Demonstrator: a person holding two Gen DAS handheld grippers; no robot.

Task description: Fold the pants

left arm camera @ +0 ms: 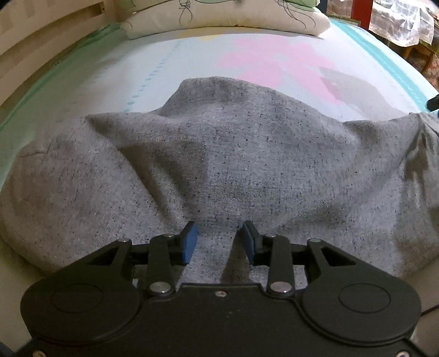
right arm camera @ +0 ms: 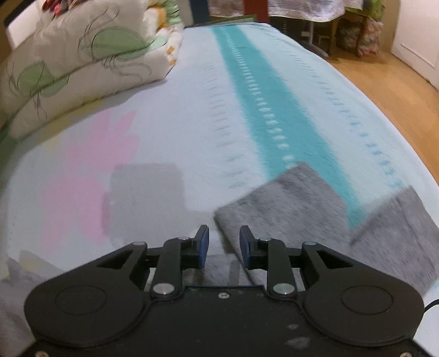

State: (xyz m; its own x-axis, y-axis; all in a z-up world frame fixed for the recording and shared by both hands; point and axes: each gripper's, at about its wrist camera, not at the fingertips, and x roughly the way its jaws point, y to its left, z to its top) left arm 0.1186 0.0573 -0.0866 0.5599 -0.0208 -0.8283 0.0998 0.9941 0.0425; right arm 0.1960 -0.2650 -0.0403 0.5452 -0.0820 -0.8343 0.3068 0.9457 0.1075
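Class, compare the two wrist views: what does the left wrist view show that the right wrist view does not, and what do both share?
Only the left view: the left gripper, jaws apart over the broad rumpled bulk of the grey pants.
Only the right view: the right gripper, jaws apart at a pant-leg end, and the wooden floor.
Both: pants, bedsheet and pillow.
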